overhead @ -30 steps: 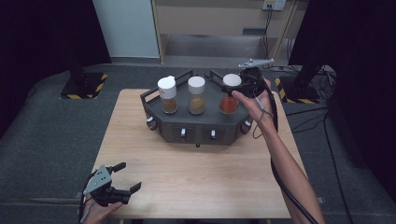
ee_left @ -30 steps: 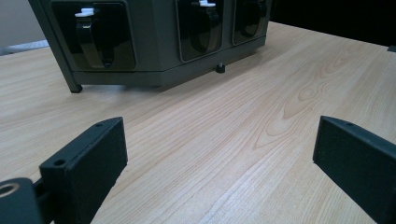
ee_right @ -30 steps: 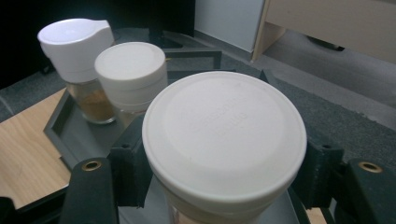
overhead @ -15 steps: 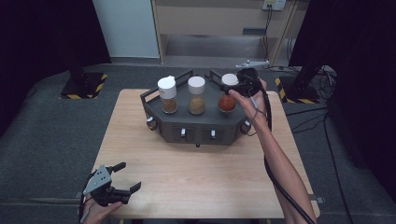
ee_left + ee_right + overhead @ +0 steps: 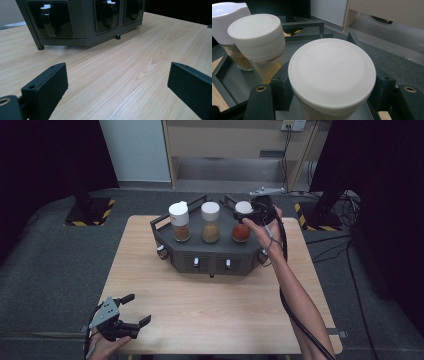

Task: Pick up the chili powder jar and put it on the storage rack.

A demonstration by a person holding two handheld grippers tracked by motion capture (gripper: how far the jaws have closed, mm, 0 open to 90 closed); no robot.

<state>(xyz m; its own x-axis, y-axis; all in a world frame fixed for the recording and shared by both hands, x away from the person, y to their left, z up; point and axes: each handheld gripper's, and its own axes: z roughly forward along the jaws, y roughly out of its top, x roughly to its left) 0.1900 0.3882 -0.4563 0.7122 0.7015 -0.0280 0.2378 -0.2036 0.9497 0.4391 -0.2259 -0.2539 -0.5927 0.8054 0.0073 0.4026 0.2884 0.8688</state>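
Right hand-held gripper (image 5: 332, 100) lowered, clamping red-spice jar (image 5: 332, 77)

left gripper (image 5: 117, 85): two black jaws wide apart, nothing between | wooden table (image 5: 130, 65): bare beneath | dark grey rack (image 5: 82, 22): ahead, front panel with white-tipped levers

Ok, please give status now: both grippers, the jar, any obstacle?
Right gripper shut on red jar, jar in rack. Left gripper open, low over table, holds nothing. Middle jar close beside, not touching.
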